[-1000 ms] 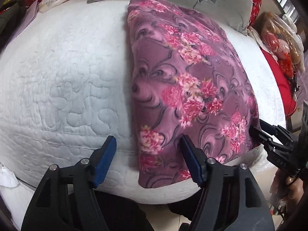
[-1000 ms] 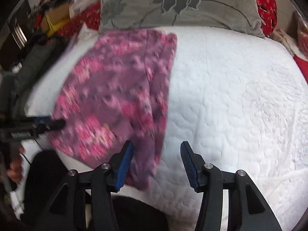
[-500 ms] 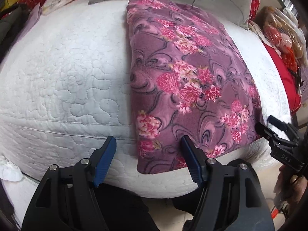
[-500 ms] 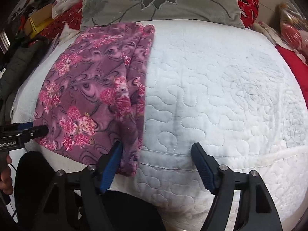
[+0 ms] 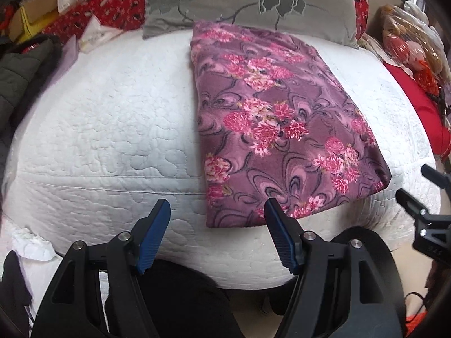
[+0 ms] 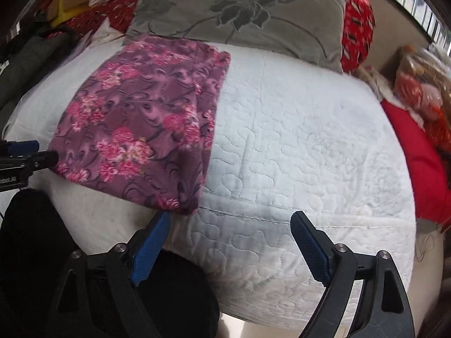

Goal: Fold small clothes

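A purple garment with pink flowers (image 5: 276, 129) lies folded flat in a long rectangle on the white quilted bed (image 5: 98, 140), its near end hanging a little over the bed's front edge. My left gripper (image 5: 216, 211) hovers open just in front of the garment's near left corner, nothing between its pads. In the right wrist view the garment (image 6: 141, 129) lies at the left. My right gripper (image 6: 229, 219) hangs by its near right corner, jaws opening wide and empty. Each gripper shows at the other view's edge: the right gripper (image 5: 414, 181), the left gripper (image 6: 39, 150).
A grey flowered pillow (image 5: 253, 2) lies at the head of the bed, behind the garment. A dark jacket (image 5: 22, 64) and boxes crowd the left, red fabric (image 5: 417, 98) and wrapped toys the right. A person's dark trousers (image 5: 183, 295) fill the foreground. Bare quilt (image 6: 310, 140) spreads right of the garment.
Both grippers drew back and up from the garment's near end. The right jaws widened and came off the cloth's corner. The garment now lies still and flat.
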The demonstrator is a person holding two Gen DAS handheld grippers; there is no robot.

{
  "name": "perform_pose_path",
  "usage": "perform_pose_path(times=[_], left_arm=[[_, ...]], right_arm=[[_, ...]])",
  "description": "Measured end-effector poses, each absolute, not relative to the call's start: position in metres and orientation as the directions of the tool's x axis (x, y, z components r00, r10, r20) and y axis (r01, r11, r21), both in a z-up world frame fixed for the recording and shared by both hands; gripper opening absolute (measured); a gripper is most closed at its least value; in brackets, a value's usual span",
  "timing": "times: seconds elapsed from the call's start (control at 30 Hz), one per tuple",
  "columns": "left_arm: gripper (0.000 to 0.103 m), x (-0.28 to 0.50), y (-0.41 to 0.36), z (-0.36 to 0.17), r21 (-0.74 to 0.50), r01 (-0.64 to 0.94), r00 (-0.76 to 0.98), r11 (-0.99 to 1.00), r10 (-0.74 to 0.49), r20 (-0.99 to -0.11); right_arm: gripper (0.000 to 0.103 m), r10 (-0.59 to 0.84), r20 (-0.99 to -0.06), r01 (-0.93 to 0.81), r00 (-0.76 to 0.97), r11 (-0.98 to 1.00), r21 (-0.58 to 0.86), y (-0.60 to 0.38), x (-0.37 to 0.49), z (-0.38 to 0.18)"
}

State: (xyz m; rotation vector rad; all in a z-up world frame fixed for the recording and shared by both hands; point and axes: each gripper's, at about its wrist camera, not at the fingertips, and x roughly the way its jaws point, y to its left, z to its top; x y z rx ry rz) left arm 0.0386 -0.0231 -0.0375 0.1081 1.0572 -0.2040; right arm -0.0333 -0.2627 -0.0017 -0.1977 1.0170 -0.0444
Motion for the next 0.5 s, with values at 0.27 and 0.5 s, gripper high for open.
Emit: perform_pose_path(times=[0.27,0.5], left_arm=[[0.069,0.016,-0.017,-0.026,0.019,0.203,0.552,0.979,-0.098,-0.828],[0.069,-0.007,-0.022,-0.015,0.033,0.166,0.603,0.985,-0.075,-0.794]], right_arm=[[0.089,-0.113,-0.8,-0.02,0.589,0.988,-0.155,-0.26,-0.043,0.02],[0.089,-0.096,-0.762,-0.007,0.64,0.991,-0.131,-0.256,-0.063,0.033]])
